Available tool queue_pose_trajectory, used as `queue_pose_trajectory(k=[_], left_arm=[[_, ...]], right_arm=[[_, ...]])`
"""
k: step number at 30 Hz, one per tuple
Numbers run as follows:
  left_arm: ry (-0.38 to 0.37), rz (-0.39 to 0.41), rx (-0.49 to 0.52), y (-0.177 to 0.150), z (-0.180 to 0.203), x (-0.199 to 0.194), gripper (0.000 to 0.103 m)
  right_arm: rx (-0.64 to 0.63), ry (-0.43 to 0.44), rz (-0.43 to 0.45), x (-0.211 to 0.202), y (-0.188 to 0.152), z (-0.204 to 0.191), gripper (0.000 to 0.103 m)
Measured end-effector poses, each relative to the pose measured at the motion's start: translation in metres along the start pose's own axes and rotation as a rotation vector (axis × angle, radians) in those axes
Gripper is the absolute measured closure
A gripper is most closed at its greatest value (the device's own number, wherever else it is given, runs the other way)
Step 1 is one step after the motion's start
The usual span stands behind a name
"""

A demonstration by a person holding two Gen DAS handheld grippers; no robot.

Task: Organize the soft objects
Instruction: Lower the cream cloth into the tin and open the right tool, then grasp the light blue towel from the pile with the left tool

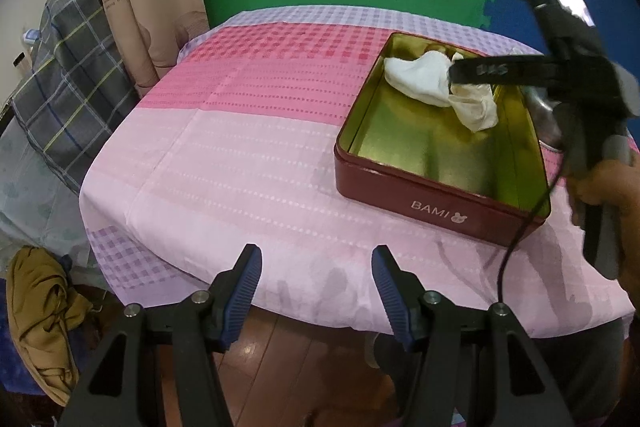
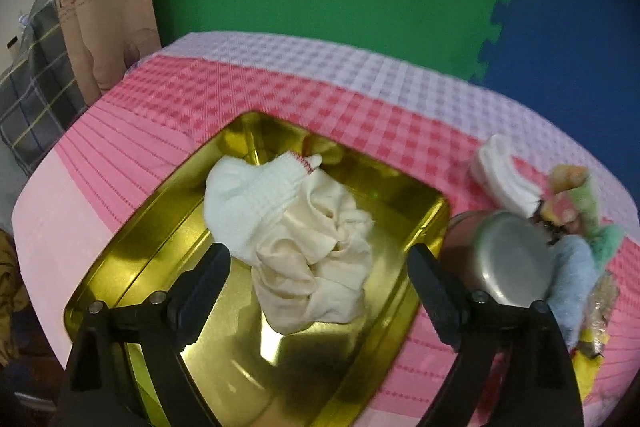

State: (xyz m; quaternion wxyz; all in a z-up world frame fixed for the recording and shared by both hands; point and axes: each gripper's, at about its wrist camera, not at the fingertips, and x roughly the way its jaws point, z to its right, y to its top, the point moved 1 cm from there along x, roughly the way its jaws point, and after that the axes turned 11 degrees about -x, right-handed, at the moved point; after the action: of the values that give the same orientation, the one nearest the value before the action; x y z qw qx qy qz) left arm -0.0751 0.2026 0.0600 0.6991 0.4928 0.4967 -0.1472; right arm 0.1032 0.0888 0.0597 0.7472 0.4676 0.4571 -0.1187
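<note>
A red tin (image 1: 424, 201) marked BAMI, gold inside (image 2: 168, 223), stands on the pink checked tablecloth. In it lie a white knitted sock (image 2: 248, 199) and a crumpled cream cloth (image 2: 320, 267), touching each other; both show in the left wrist view (image 1: 420, 79). My right gripper (image 2: 320, 263) is open above the tin, its fingers on either side of the cream cloth, not touching it. My left gripper (image 1: 316, 267) is open and empty over the table's near edge, left of the tin.
Right of the tin stand a metal cup (image 2: 504, 259), a folded white cloth (image 2: 500, 175), a blue fluffy cloth (image 2: 572, 283) and colourful soft items (image 2: 576, 195). A plaid cloth (image 1: 68, 67) and a brown garment (image 1: 40, 315) lie left of the table.
</note>
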Motion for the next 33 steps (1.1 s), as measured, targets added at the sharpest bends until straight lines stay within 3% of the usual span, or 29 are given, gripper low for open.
queue_pose_trajectory(k=[8, 13, 15, 19, 22, 26, 29, 33], left_arm=[[0.015, 0.012, 0.016, -0.004, 0.004, -0.001, 0.044], [0.031, 0.029, 0.042, -0.006, 0.009, -0.004, 0.044], [0.029, 0.038, 0.051, -0.007, 0.012, -0.007, 0.044], [0.004, 0.072, 0.092, -0.01, 0.022, -0.017, 0.044], [-0.026, 0.103, 0.142, -0.014, 0.037, -0.028, 0.044], [-0.14, 0.1, 0.205, -0.02, 0.062, -0.045, 0.044], [-0.236, 0.075, 0.26, -0.023, 0.088, -0.055, 0.044], [-0.355, 0.027, 0.306, -0.015, 0.128, -0.06, 0.044]], right_arm=[[0.081, 0.037, 0.126, -0.052, -0.041, 0.026, 0.014], [0.143, -0.068, 0.199, -0.095, -0.106, 0.062, 0.004], [0.177, -0.148, 0.179, -0.103, -0.135, 0.091, 0.004], [0.223, -0.342, 0.055, -0.101, -0.188, 0.156, 0.003], [0.274, -0.436, -0.023, -0.096, -0.219, 0.2, 0.003], [0.314, -0.534, -0.119, -0.086, -0.247, 0.252, 0.004], [0.349, -0.514, -0.134, -0.083, -0.255, 0.274, 0.0], [0.439, -0.38, -0.134, -0.075, -0.261, 0.289, 0.001]])
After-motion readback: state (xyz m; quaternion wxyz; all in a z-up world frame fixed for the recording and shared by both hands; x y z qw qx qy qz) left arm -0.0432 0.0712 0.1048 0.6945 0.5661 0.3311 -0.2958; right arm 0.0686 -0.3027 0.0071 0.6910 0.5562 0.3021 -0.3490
